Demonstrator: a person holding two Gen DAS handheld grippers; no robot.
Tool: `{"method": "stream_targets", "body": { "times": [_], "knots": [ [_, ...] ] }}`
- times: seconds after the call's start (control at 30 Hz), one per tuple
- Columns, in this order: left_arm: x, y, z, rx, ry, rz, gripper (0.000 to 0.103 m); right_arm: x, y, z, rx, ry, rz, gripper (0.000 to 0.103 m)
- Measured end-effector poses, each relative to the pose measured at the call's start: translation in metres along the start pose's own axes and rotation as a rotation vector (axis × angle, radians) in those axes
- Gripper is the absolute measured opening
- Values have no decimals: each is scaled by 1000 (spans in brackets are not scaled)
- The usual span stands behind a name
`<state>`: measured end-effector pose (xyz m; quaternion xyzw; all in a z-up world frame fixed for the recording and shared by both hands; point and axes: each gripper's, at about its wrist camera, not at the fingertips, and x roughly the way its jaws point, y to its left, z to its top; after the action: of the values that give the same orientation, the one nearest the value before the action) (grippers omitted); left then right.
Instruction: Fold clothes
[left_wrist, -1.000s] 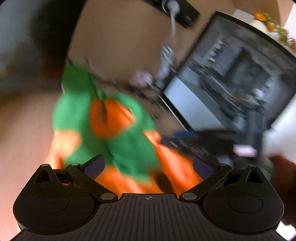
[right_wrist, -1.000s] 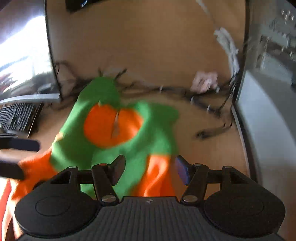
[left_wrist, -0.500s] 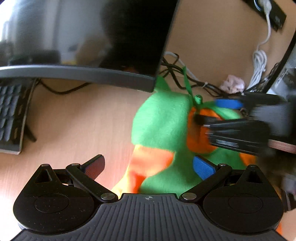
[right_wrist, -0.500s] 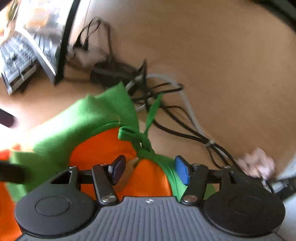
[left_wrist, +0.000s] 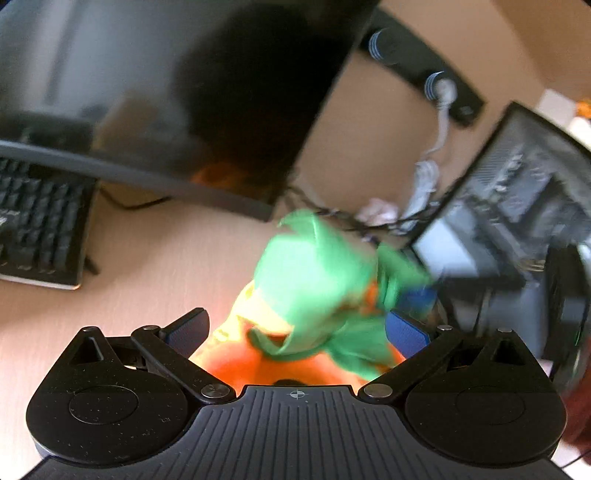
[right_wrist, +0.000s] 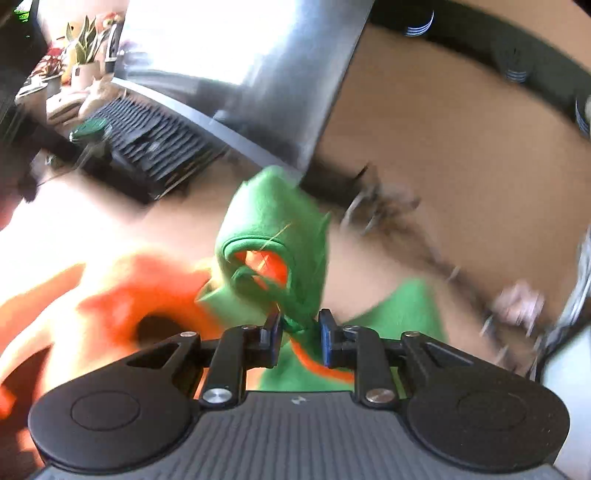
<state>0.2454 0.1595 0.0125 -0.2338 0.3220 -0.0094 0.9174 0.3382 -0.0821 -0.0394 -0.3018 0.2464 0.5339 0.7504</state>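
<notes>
A green and orange fleece garment (left_wrist: 314, 291) lies bunched on the wooden desk, its green hood pointing away from me. My left gripper (left_wrist: 295, 326) is open, with its blue pads either side of the garment's orange lower part. My right gripper (right_wrist: 297, 334) is shut on the green fabric (right_wrist: 291, 325) at the neck of the hood (right_wrist: 269, 225) and holds it lifted. The right gripper also shows blurred in the left wrist view (left_wrist: 417, 299), at the garment's right side.
A dark monitor (left_wrist: 166, 96) stands behind the garment and a black keyboard (left_wrist: 40, 236) lies at the left. A computer case (left_wrist: 517, 221) stands at the right. Tangled cables (right_wrist: 388, 206) lie behind the hood. A black power strip (left_wrist: 424, 70) is on the wall.
My right gripper has closed on the green fabric at the hood's neck and pulled it up and towards me. The left gripper stays open and has moved closer over the garment.
</notes>
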Motion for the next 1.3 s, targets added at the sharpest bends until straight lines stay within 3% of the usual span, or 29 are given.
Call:
{"method": "stream_targets", "body": {
  "times": [0.13,0.27,0.43,0.5,0.57,0.67,0.8,0.9,0.97,1.03,1.1,1.23,1.3],
  "knots": [
    [16,-11,-4,27,61,-77,103,3,18,-25,106,56,18,24],
    [38,-22,-9,82,123,-103,103,-23,18,-30,120,26,55,42],
    [54,-9,-16,171,147,42,103,-62,-10,-31,176,-17,-31,45],
    [56,-1,-13,196,144,110,103,-58,-18,-31,211,-23,-84,45],
    [58,6,-10,212,153,168,103,-43,-21,-33,230,1,-131,45],
    [69,11,-11,269,176,258,103,-6,-27,-54,232,128,-160,45],
    [69,14,-10,305,172,319,103,-13,-20,-65,205,130,-155,46],
    [34,5,2,217,107,196,103,-33,-25,-56,216,82,-145,47],
    [12,-6,9,160,71,24,103,-36,-36,-46,252,44,-150,49],
    [8,-18,10,132,65,-125,103,-38,-49,-42,316,20,-136,54],
    [25,-26,1,119,116,-213,103,-29,-56,-43,350,35,-120,54],
    [79,-19,-30,96,296,-105,103,8,-49,-57,306,133,-112,58],
    [84,-18,-34,103,307,-78,103,2,-50,-50,278,124,-103,59]
  ]
}}
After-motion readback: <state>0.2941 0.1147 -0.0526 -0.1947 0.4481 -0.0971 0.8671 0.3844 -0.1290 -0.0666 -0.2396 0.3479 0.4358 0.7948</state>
